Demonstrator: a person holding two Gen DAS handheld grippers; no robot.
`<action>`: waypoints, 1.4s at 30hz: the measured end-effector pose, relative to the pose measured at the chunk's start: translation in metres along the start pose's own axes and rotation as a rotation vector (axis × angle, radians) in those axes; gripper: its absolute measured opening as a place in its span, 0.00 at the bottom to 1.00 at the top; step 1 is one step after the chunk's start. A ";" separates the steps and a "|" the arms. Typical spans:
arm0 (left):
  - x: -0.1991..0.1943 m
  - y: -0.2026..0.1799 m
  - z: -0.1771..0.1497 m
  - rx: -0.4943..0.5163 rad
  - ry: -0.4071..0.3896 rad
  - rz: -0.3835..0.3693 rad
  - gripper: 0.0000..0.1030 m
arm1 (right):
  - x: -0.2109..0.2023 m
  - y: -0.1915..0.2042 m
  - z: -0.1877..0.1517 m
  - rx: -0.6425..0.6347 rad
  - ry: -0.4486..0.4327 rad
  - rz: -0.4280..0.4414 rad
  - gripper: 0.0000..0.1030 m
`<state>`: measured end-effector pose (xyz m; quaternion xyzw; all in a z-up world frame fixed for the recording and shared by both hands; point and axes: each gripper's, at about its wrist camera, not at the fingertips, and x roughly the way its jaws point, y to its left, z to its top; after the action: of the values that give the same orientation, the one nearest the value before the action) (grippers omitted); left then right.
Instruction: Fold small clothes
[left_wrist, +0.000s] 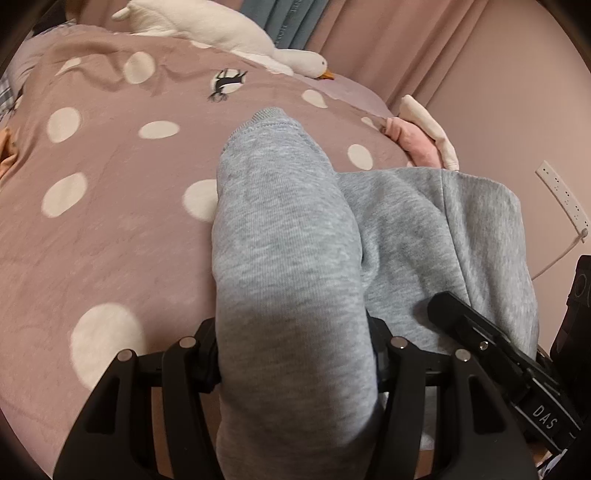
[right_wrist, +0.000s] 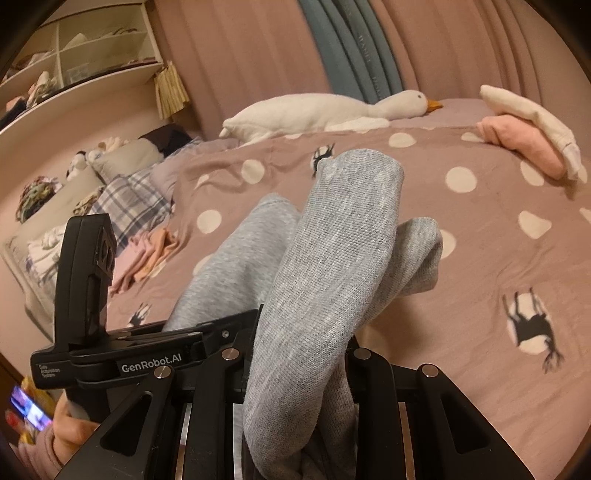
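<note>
Both grippers are clamped on the grey garment (left_wrist: 288, 258), left gripper (left_wrist: 295, 365) and right gripper (right_wrist: 299, 373), lifting it above the bed's (left_wrist: 110, 229) near edge (fold barely begun); folded pink piece (right_wrist: 517, 144) waits at the far corner.

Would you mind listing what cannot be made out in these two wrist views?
- Left tongs fingertips: left wrist view, covered by the grey knit garment they clamp.
- Right tongs fingertips: right wrist view, buried in the same grey fabric.
- Garment type: lower part cut off by both bottom edges.
- Contents of the white shelf unit: too small and distorted.
- Colourful item at the bottom left: blurred.
</note>
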<state>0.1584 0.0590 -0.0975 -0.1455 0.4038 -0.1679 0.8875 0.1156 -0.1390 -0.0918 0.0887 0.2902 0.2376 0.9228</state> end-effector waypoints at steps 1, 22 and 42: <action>0.004 -0.002 0.002 0.003 0.003 0.000 0.56 | 0.000 -0.004 0.002 0.002 -0.003 -0.005 0.26; 0.057 -0.004 0.001 0.004 0.108 0.084 0.78 | 0.031 -0.082 -0.015 0.258 0.133 0.014 0.31; 0.055 0.003 -0.008 -0.024 0.163 0.123 0.93 | 0.029 -0.106 -0.027 0.443 0.203 0.036 0.41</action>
<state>0.1873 0.0381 -0.1408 -0.1168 0.4846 -0.1196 0.8586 0.1621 -0.2162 -0.1605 0.2698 0.4249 0.1924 0.8424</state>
